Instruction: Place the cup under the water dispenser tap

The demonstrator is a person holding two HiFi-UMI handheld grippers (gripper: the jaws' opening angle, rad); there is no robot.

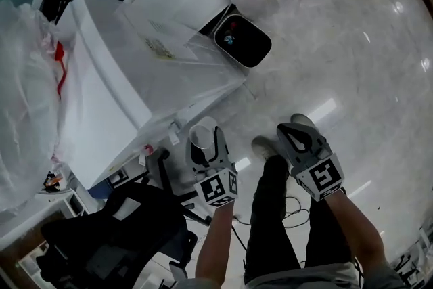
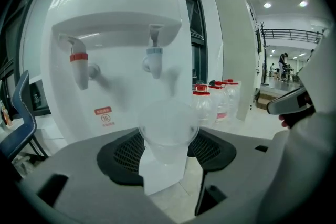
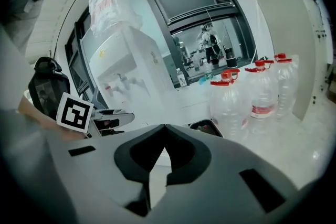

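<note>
**A:** Where's the cup now?

**B:** Your left gripper (image 2: 167, 140) pinches the cup (image 2: 167, 118) by its side wall between its fingers (image 2: 122, 157). It is upright, facing the water dispenser (image 2: 121, 18), not yet under the blue tap (image 2: 153, 57).

**A:** How will it handle?

**B:** It looks like thin clear plastic, so light, empty and easily crushed. Squeeze gently. Your right gripper (image 3: 164, 131) is empty, its fingers pressed together.

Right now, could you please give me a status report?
Left gripper shut on cup, upright. Right gripper shut, empty. Cup facing dispenser, not yet under blue tap. Nothing seen between.
</note>
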